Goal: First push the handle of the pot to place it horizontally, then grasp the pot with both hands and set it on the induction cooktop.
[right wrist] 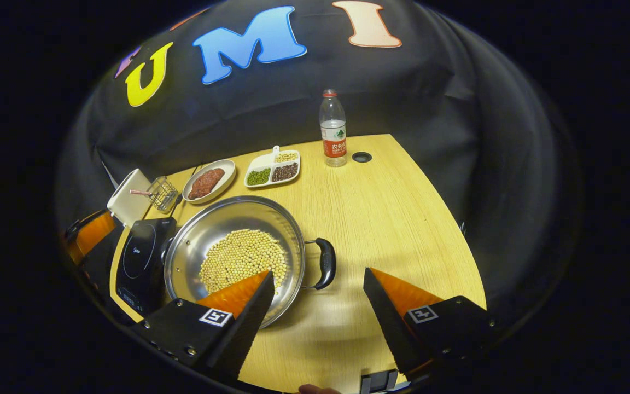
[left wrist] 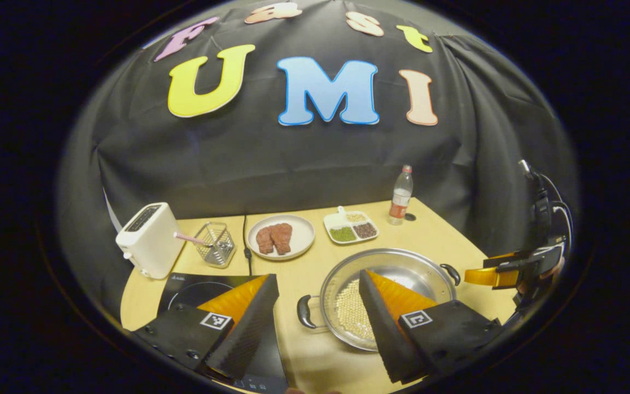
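Two black handles are sticking out from the pot (right wrist: 238, 249), one on each side, and they are the natural places to take hold. The pot is sitting on the table (right wrist: 380, 219), just beside the cooktop (right wrist: 140, 257), with a layer of beans (right wrist: 244, 257) inside. I judge it stiff, smooth and fairly heavy, and the loose beans will be rolling if it tilts, so it should be kept level. The steel rim looks slippery; the handles look safer.

The left gripper (left wrist: 315, 323) is hovering with jaws spread, holding nothing, with the near handle (left wrist: 305, 312) between its fingers. The right gripper (right wrist: 318, 314) is also spread and empty, just before the other handle (right wrist: 326, 262).

Some room is open on the right of the table. The cooktop is lying close to the table edge, with a toaster (left wrist: 148, 238) and a wire basket (left wrist: 215, 243) behind it, so the lift should be short.
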The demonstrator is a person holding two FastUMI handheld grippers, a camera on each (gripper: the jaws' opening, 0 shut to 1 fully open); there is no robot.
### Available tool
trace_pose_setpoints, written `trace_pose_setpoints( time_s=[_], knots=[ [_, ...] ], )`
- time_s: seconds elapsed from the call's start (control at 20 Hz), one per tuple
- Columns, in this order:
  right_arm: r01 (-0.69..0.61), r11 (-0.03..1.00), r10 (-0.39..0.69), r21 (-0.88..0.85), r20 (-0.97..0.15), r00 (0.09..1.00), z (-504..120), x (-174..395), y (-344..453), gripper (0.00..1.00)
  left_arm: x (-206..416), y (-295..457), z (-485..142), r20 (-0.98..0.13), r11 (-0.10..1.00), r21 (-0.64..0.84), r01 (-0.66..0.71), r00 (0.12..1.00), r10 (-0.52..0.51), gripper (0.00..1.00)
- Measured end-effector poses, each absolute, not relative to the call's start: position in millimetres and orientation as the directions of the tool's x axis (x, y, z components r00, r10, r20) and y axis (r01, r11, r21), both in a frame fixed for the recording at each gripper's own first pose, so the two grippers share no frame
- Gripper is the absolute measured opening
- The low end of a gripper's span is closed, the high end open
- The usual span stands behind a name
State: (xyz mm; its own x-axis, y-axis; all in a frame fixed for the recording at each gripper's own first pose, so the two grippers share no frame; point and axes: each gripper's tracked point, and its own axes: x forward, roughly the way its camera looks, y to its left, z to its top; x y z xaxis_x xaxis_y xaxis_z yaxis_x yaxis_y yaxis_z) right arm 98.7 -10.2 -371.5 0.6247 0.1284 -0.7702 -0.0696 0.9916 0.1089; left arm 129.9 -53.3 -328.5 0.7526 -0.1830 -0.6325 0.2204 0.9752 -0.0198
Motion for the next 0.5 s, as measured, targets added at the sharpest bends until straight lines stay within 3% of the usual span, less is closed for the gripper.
trace_pose_setpoints(
  time_s=[0.5],
  knots=[
    [-0.012,0.997,0.071,0.081,-0.787,0.613,-411,128,-7,1.00,143,-47,-441,-0.751,0.974,-0.017,0.226,0.641,-0.161,0.99]
  ],
)
